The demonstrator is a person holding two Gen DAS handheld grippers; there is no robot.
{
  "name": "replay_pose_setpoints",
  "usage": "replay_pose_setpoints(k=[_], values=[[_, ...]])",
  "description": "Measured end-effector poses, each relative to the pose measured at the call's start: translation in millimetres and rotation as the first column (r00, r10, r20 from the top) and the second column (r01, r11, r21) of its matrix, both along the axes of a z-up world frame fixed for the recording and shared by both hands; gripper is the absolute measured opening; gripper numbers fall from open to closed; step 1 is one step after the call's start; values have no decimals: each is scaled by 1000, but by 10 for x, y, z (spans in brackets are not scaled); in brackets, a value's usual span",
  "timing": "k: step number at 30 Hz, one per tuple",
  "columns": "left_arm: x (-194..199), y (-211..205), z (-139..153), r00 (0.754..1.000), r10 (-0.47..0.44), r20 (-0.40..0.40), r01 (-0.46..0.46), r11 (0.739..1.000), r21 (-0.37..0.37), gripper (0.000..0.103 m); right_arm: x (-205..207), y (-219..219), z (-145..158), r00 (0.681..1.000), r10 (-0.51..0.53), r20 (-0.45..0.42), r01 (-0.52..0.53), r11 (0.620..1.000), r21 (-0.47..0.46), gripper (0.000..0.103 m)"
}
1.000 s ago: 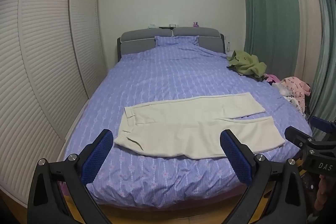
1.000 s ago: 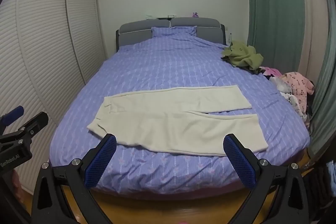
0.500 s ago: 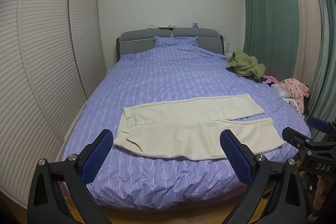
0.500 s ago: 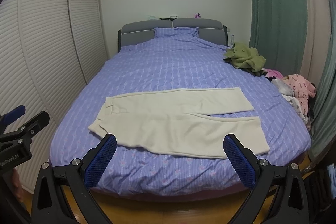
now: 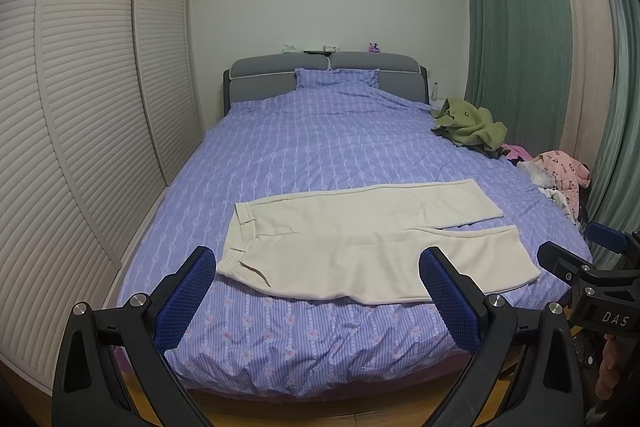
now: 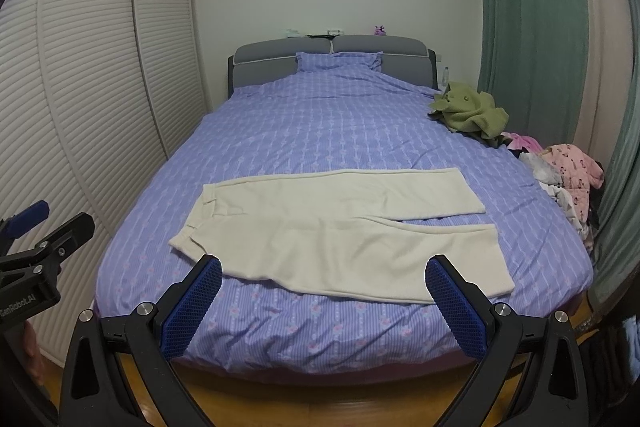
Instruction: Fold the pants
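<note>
"DAS" legible on right gripper [image 5: 592, 267]; "GenRobot.AI" on left gripper [image 6: 44, 231]. Both spread wide, empty, short of cream pants [image 5: 360, 239] on bed [image 5: 320, 147].

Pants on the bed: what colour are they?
Cream pants, plain; clearest in the right wrist view.

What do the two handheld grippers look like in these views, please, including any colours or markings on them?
Both are alike: the left gripper and the right gripper have black angular plastic arms with silver bolt heads, each ending in fingers faced with blue textured pads. Seen from the other camera, the right one's body bears white letters "DAS", the left one's "GenRobot.AI". No cables or sleeves show.
</note>
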State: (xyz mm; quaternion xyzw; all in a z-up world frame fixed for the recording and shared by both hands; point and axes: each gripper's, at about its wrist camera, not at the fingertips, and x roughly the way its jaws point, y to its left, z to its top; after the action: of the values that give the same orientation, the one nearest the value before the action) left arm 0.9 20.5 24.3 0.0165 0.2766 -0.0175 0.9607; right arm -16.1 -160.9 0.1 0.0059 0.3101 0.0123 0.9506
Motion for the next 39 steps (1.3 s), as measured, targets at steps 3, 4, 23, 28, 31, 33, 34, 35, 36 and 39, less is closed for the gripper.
replay_pose_setpoints(k=[3,4,23,28,31,33,34,35,36,39], values=[[0,7,-12,1000,1,0,-1,1000,-2,103,-18,-30,-17,1000,3,0,-3,1000,1,103],[0,3,-13,1000,1,0,-1,1000,-3,103,-9,-28,-18,1000,3,-2,-3,1000,2,103],[8,-50,-60,1000,1,-4,-1,1000,10,103,13,-143,-69,1000,14,-12,-14,1000,12,103],[90,-100,-92,1000,1,-24,-1,1000,9,103,71,-204,-114,999,22,-25,-22,1000,12,103],[139,-138,-110,999,7,-34,-6,1000,12,103,128,-244,-149,999,28,-37,-28,999,16,103],[176,-167,-123,999,15,-43,-14,1000,15,103,180,-271,-175,998,36,-47,-35,999,20,103],[191,-177,-136,999,20,-46,-19,1000,16,103,206,-284,-188,998,39,-51,-38,999,21,103],[215,-188,-151,998,26,-51,-25,1000,17,103,230,-297,-203,998,44,-55,-43,999,21,103],[243,-199,-168,998,33,-57,-32,999,17,103,260,-305,-218,997,49,-58,-48,999,20,103],[328,-222,-234,995,58,-77,-57,998,16,103,368,-325,-273,995,71,-75,-70,997,19,103]])
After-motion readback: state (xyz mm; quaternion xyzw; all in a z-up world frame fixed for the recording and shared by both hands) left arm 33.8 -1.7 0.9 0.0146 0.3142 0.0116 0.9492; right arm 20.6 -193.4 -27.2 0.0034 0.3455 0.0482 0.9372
